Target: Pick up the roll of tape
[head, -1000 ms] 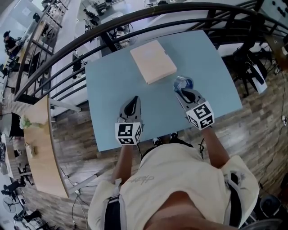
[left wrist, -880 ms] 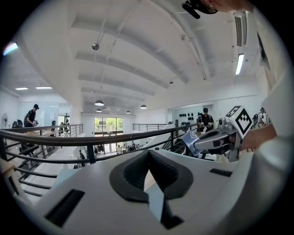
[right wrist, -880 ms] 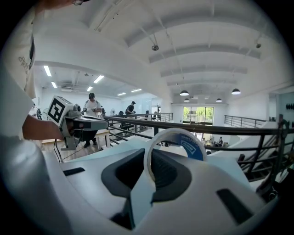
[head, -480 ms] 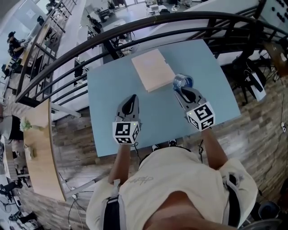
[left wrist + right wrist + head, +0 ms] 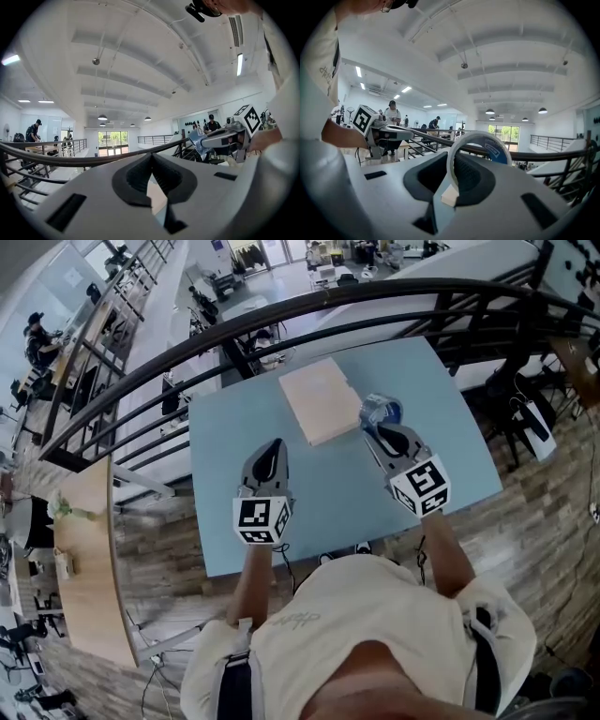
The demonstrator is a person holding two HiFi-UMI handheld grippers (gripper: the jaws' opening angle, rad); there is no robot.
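The roll of tape [image 5: 477, 150], clear with a blue inner ring, stands on edge between the jaws of my right gripper [image 5: 457, 174], which is shut on it. In the head view the tape [image 5: 380, 412] hangs above the blue table [image 5: 422, 390], at the tip of the right gripper [image 5: 386, 430]. The left gripper view shows the tape [image 5: 198, 138] and the right gripper [image 5: 224, 139] at the right. My left gripper [image 5: 270, 454] hovers over the table's left half, shut and holding nothing; its jaws [image 5: 151, 161] meet at the tips.
A flat pale pink pad [image 5: 322, 399] lies on the far middle of the table. A dark curved railing [image 5: 281, 315] runs behind the table, with a drop to a lower floor beyond. A wooden counter [image 5: 89, 559] stands at the left.
Both grippers have risen a little above the table, the right one carrying the tape. The head view has shifted, so the table and pad sit slightly further right.
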